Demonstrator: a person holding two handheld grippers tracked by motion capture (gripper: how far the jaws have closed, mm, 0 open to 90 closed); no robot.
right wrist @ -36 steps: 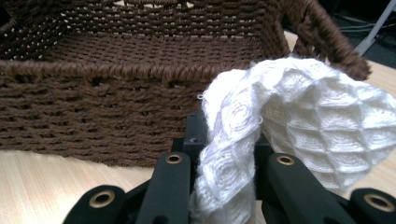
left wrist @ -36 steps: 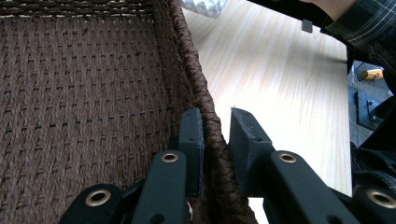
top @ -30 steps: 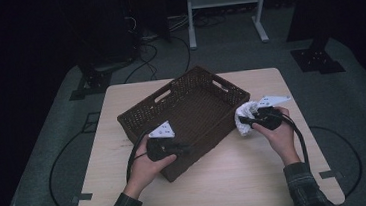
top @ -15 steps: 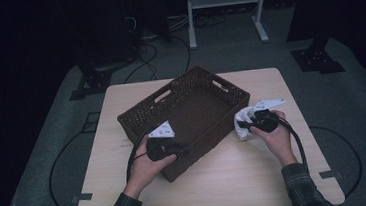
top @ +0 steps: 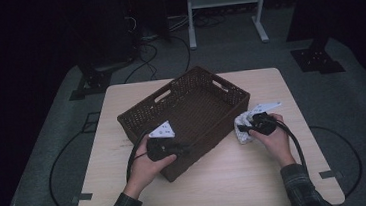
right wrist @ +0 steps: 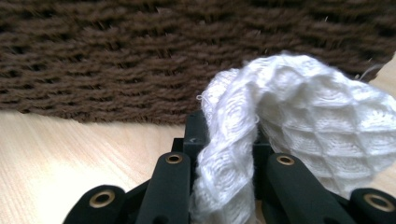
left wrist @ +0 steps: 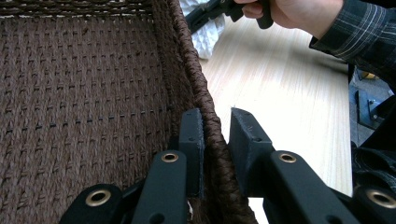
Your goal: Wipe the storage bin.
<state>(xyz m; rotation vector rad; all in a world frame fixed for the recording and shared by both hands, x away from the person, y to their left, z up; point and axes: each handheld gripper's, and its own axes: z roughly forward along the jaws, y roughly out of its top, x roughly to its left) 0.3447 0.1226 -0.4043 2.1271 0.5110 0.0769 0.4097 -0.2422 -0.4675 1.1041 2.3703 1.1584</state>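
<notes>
Left gripper view: woven basket (left wrist: 93,84) cut off at the left and top edges; far walls out of frame. Left tool (left wrist: 215,140) straddles the basket rim; the rim hides most of the left-hand jaw's pad. White cloth (left wrist: 205,32) cropped by the top edge, partly behind the basket wall.

Right gripper view: cloth (right wrist: 280,140) covers the right tool (right wrist: 224,140) between its jaws, pad faces hidden; cloth runs off the right and bottom edges.

High view: cloth (top: 242,128) mostly hidden under the right hand (top: 274,137); pattern too small to tell. Both sleeves cut by the bottom edge.
</notes>
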